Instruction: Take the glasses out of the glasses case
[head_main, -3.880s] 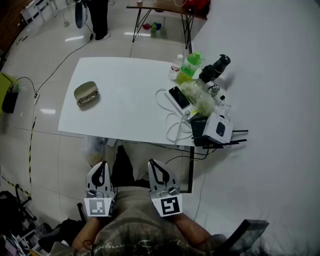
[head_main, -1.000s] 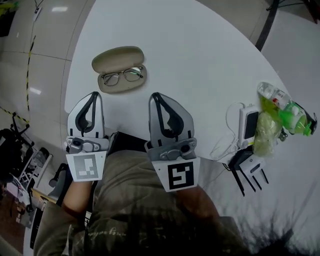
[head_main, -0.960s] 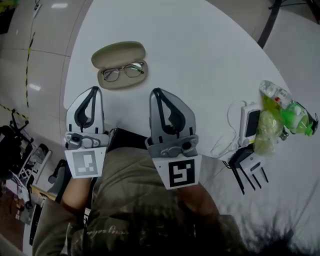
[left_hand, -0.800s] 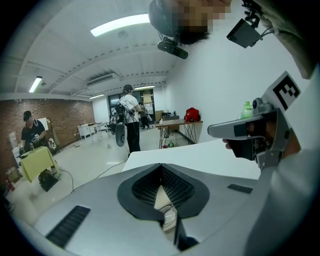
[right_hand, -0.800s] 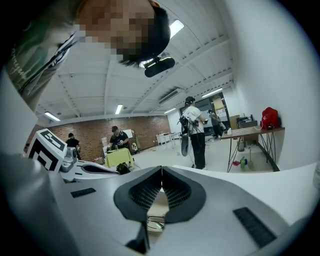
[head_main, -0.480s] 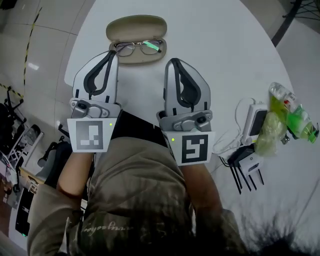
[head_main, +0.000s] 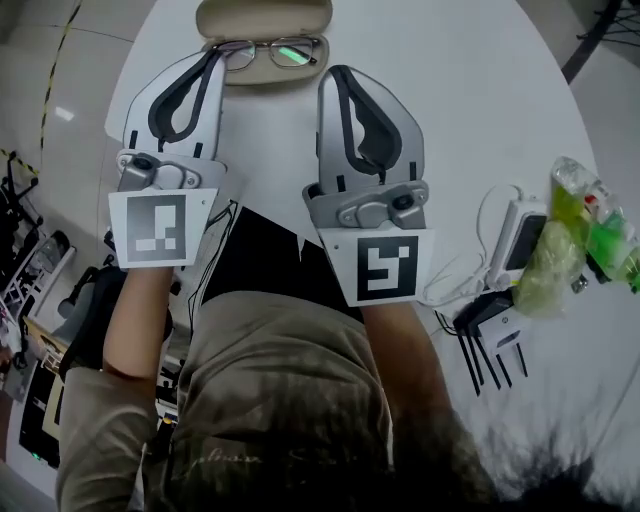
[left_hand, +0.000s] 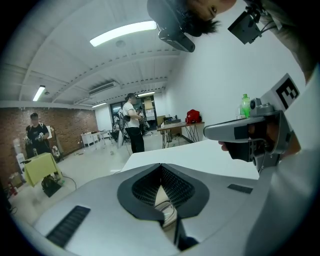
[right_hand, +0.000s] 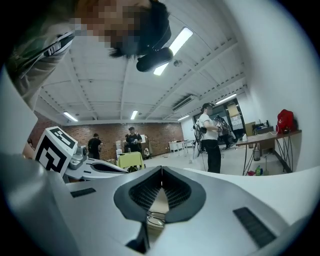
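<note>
Currently the left gripper (head_main: 211, 57) and the right gripper (head_main: 338, 74) are both pressed together and empty. They hover side by side at the near edge of the open glasses case (head_main: 262, 14) on the table (head_main: 470, 120). The glasses (head_main: 268, 52) lie inside it, probably lined up for pickup.

No words or numbers can be read anywhere. The left gripper (head_main: 213, 58) and the right gripper (head_main: 336, 74) each carry a black-and-white square pattern (blocks, not letters). Curly print on the person's shirt (head_main: 290, 400), bottom of the frame, is too blurry.
</note>
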